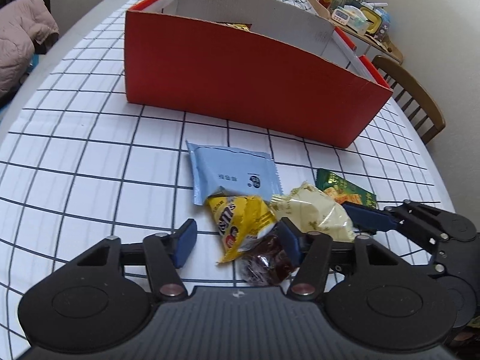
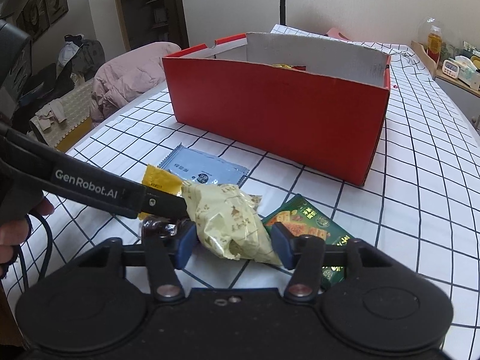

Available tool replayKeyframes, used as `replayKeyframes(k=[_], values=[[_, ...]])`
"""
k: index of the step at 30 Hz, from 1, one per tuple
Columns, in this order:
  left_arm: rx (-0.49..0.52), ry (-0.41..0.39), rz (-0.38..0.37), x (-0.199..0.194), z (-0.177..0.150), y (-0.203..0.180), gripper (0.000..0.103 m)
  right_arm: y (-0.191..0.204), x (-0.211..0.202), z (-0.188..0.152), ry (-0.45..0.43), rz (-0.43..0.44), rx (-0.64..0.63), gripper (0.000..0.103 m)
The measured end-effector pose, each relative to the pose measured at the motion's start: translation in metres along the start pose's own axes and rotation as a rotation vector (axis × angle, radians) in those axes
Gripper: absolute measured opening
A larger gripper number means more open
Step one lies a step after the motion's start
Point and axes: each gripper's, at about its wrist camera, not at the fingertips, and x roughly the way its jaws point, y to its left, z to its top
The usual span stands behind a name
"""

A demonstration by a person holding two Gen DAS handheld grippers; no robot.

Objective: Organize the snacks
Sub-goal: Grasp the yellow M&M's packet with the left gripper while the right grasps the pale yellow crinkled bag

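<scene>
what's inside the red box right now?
Only a sliver shows over the red box front wall: a yellow wrapper with something red beside it, against the grey inner wall. The box floor and anything else inside are hidden by that wall.

- I see the worktop (image 1: 90, 156) covered by a white cloth with a dark grid.
- A red box (image 1: 240, 90), open at the top, sits on it at the far side.
- Nearer to me, a pale blue packet (image 1: 231, 171) lies flat.
- A yellow candy bag (image 1: 240, 225) overlaps the blue packet's near edge.
- Just right of that I see a cream wrapper (image 1: 312, 213), and a green packet (image 2: 309, 222) lying flat.
- A dark wrapped sweet (image 1: 264, 264) sits nearest.
</scene>
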Motion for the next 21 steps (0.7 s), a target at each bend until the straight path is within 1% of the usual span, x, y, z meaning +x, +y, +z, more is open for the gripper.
replayKeyframes(k=[1, 3, 6, 8, 9, 11, 14, 17, 21], values=[[-0.008, 0.005, -0.008, 0.001, 0.001, 0.001, 0.054, -0.001, -0.001, 0.000, -0.002, 0.000, 0.004, 0.050], [-0.020, 0.009, -0.029, 0.000, 0.002, 0.002, 0.040, -0.001, -0.001, 0.000, -0.004, -0.004, 0.011, 0.046], [-0.026, 0.010, -0.041, -0.001, 0.001, 0.002, 0.034, -0.002, -0.002, 0.000, -0.010, -0.010, 0.029, 0.042], [-0.038, 0.009, -0.046, -0.002, 0.000, 0.003, 0.033, -0.002, -0.004, 0.000, -0.014, -0.013, 0.043, 0.039], [-0.040, 0.007, -0.048, -0.003, 0.000, 0.004, 0.030, -0.002, -0.004, 0.000, -0.017, -0.014, 0.049, 0.039], [-0.027, -0.002, -0.046, -0.005, -0.002, 0.002, 0.028, -0.001, -0.007, -0.001, -0.025, -0.021, 0.060, 0.037], [-0.017, -0.009, -0.039, -0.009, -0.005, 0.000, 0.027, 0.001, -0.013, -0.001, -0.041, -0.024, 0.073, 0.035], [-0.029, -0.018, -0.032, -0.012, -0.007, 0.002, 0.026, 0.004, -0.021, -0.001, -0.059, -0.027, 0.078, 0.034], [-0.043, -0.033, -0.041, -0.021, -0.010, 0.003, 0.026, 0.007, -0.033, -0.002, -0.074, -0.033, 0.082, 0.034]])
